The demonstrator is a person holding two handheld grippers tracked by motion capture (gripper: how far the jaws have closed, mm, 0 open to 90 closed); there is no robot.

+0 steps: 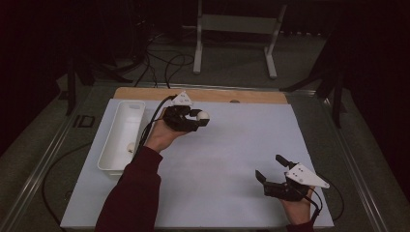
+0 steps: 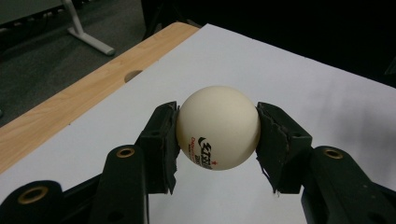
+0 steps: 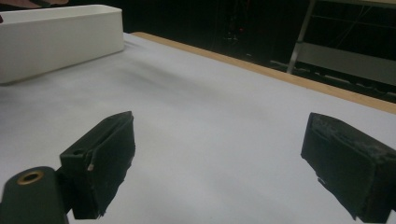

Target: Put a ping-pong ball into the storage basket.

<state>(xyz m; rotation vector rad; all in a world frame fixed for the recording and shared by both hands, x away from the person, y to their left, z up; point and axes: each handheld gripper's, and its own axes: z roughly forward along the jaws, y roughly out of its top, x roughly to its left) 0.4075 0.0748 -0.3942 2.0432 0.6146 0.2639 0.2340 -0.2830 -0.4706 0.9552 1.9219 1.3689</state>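
A white ping-pong ball (image 2: 218,127) with black and red print sits squeezed between the black pads of my left gripper (image 2: 218,135), which is shut on it. From above, that left gripper (image 1: 200,118) hovers near the table's far left part, with the ball (image 1: 202,115) at its tip, just right of the white tray (image 1: 138,107). A second small ball (image 1: 130,148) lies inside the tray. Near the front right corner my right gripper (image 1: 270,168) rests low over the white sheet, jaws wide apart with nothing between its pads (image 3: 105,163).
The long white tray (image 3: 56,44) runs along the sheet's left side. A wooden strip (image 1: 203,94) with a hole borders the far edge of the table. Cables and a white metal stand (image 1: 237,29) lie on the floor beyond.
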